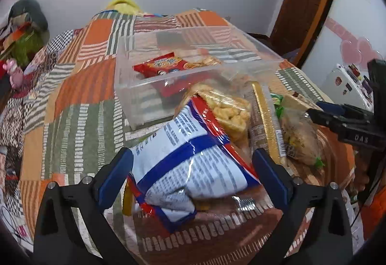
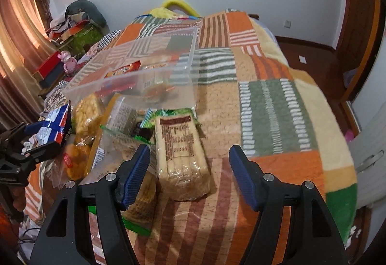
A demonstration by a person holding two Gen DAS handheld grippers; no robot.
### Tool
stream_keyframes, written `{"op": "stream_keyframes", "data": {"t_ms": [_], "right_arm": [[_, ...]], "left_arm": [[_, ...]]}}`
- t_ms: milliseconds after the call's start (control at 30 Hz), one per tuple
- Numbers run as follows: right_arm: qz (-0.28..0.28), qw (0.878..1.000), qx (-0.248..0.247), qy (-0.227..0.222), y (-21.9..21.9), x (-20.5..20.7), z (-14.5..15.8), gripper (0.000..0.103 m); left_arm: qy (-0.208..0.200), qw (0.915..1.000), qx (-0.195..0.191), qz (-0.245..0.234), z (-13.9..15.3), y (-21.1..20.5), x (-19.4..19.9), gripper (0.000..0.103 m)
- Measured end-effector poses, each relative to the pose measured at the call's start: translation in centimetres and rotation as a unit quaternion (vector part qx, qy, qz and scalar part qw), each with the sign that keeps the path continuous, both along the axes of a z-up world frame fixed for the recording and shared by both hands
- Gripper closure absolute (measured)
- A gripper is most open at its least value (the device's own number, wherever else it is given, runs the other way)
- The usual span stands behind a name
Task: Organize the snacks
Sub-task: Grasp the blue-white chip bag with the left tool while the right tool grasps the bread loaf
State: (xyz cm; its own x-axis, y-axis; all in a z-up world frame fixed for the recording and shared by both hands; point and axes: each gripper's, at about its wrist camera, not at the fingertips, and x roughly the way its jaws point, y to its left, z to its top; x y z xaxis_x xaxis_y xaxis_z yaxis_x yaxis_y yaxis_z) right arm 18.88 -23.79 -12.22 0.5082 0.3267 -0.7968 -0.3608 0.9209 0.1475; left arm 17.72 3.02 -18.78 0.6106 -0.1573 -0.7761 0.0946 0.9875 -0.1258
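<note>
My left gripper (image 1: 193, 166) is clenched on the blue-white bag (image 1: 190, 156), held just short of the bin (image 1: 135, 96). A red pack (image 1: 160, 64) lies inside the bin. My right gripper (image 2: 190, 175) is released, w/ the wafer pack (image 2: 179, 156) on the quilt (image 2: 277, 101) between its fingers, not touching.

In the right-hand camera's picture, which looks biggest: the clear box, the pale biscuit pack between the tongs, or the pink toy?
1. Clear box, though farther away.
2. Pale biscuit pack; nearness enlarges it.
3. Pink toy, small and distant, so its true size is unsure.
</note>
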Motion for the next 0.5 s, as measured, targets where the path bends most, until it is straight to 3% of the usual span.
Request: {"op": "stream_keyframes", "data": {"t_ms": [133, 233, 367, 500], "right_arm": [[-0.003, 1.000, -0.002, 0.008, 0.0, 0.1, -0.7, 0.038], [-0.007, 1.000, 0.005, 0.018, -0.3, 0.3, -1.2, 0.048], [0.005, 0.999, 0.026, 0.034, -0.3, 0.2, -1.7, 0.067], [0.008, 0.999, 0.021, 0.023, 0.0, -0.4, -1.5, 0.068]], "left_arm": [[-0.006, 0.9998, 0.017, -0.001, -0.4, -0.5, 0.0, 0.000], [-0.011, 0.9996, 0.027, -0.001, -0.7, -0.7, 0.1, 0.000], [-0.013, 0.9997, 0.006, 0.017, -0.9, 0.4, 0.1, 0.000], [-0.015, 0.9993, -0.013, 0.032, -0.9, 1.3, -0.2, 0.007]]}}
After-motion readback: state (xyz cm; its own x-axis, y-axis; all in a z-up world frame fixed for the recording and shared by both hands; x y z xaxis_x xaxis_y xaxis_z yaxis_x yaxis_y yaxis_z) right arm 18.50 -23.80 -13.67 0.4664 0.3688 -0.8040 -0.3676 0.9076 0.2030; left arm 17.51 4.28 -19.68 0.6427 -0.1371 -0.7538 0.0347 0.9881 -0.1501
